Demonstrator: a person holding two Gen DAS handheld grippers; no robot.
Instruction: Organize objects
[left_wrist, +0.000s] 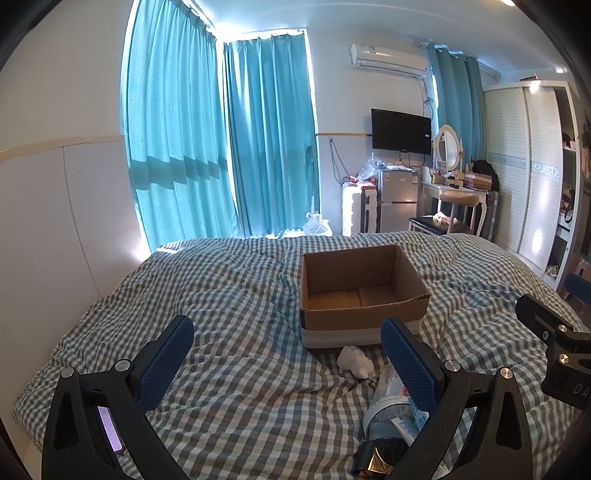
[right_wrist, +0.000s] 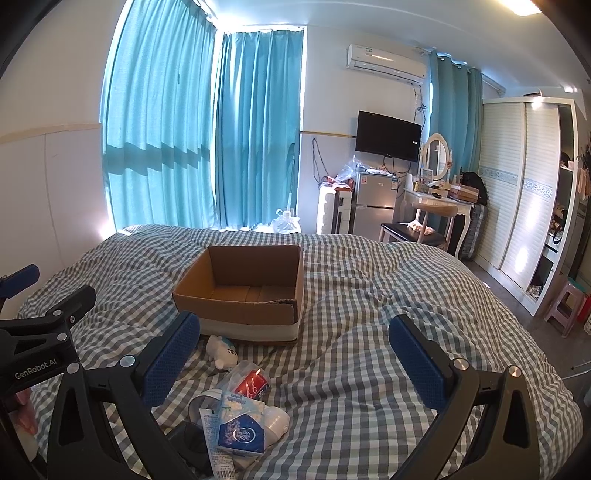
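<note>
Risk: both my grippers, left gripper (left_wrist: 286, 354) and right gripper (right_wrist: 295, 350), hang spread and empty; soft quilt (right_wrist: 351, 295) may tip cardboard box (right_wrist: 240, 291), and crinkly packets (right_wrist: 240, 428) could slip.

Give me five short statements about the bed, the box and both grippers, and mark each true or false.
1. The cardboard box is empty. True.
2. The left gripper is shut on a tube. False: it is open, holding nothing.
3. The white plush toy lies inside the box. False: it lies on the checked bedspread, in front of the box.
4. The right gripper is open. True.
5. The curtains are red. False: they are teal.
</note>
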